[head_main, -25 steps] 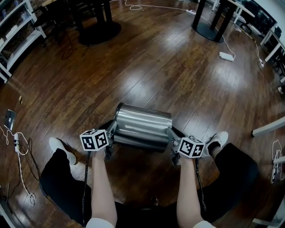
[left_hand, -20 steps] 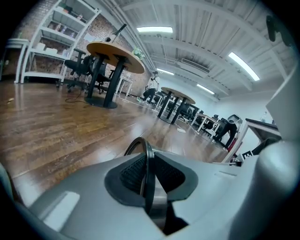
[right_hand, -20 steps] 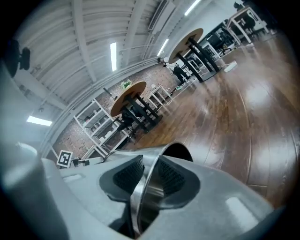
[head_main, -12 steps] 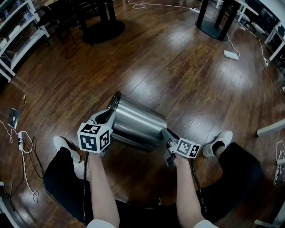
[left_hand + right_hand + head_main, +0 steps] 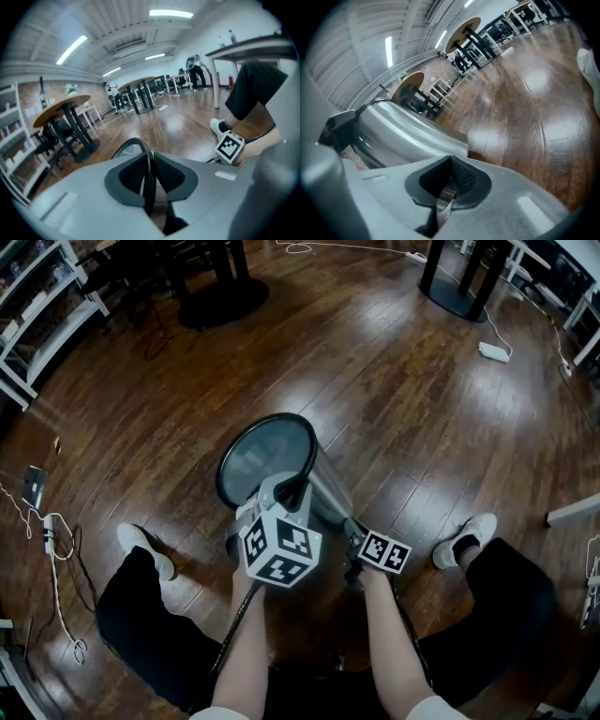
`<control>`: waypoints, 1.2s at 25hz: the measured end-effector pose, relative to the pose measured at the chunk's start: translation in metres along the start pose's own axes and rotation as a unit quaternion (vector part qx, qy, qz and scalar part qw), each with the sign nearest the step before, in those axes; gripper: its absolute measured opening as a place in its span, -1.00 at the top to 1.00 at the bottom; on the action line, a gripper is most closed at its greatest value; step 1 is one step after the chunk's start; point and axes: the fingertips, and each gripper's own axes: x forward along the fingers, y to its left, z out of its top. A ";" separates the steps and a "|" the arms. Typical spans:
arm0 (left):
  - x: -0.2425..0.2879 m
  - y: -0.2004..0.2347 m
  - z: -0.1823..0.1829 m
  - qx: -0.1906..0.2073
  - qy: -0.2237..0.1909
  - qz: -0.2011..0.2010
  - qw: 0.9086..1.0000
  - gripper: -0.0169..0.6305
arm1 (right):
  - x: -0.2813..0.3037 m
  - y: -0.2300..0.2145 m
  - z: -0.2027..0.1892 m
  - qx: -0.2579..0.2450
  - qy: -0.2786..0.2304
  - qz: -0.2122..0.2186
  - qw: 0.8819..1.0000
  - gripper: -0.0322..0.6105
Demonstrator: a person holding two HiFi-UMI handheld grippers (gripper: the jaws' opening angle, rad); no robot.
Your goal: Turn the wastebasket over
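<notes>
Holding the steel wastebasket (image 5: 328, 491) tilted on the wood floor (image 5: 375, 381), left gripper (image 5: 149, 176) clamped on its black rim, right gripper (image 5: 446, 187) apparently nipping its base edge; I'd pivot slowly.

A white power strip (image 5: 493, 352) is laid on the wooden floor (image 5: 375, 399) far right; white shelving (image 5: 42, 313) is placed far left.

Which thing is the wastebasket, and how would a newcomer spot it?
On the dark wooden floor, look between the person's two white shoes. The wastebasket is tilted there, held by the left tool at its black rim and the right tool at its lower edge. It is the only shiny steel cylinder; everything around is black table bases and white cables.
</notes>
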 end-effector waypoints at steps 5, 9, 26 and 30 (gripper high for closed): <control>0.012 -0.037 0.009 0.091 0.006 0.021 0.996 0.73 | 0.004 -0.022 -0.015 0.049 -0.017 -0.012 0.999 0.94; 0.018 -0.063 0.009 0.147 0.005 0.031 0.989 0.72 | 0.007 -0.032 -0.029 0.059 -0.008 -0.024 0.998 0.94; 0.037 -0.105 -0.032 0.148 0.019 -0.013 0.989 0.70 | -0.007 -0.017 -0.013 0.085 -0.044 0.017 0.995 0.87; 0.017 -0.088 -0.013 0.037 -0.045 -0.014 0.998 0.63 | -0.030 0.033 0.045 -0.027 -0.095 0.046 0.994 0.83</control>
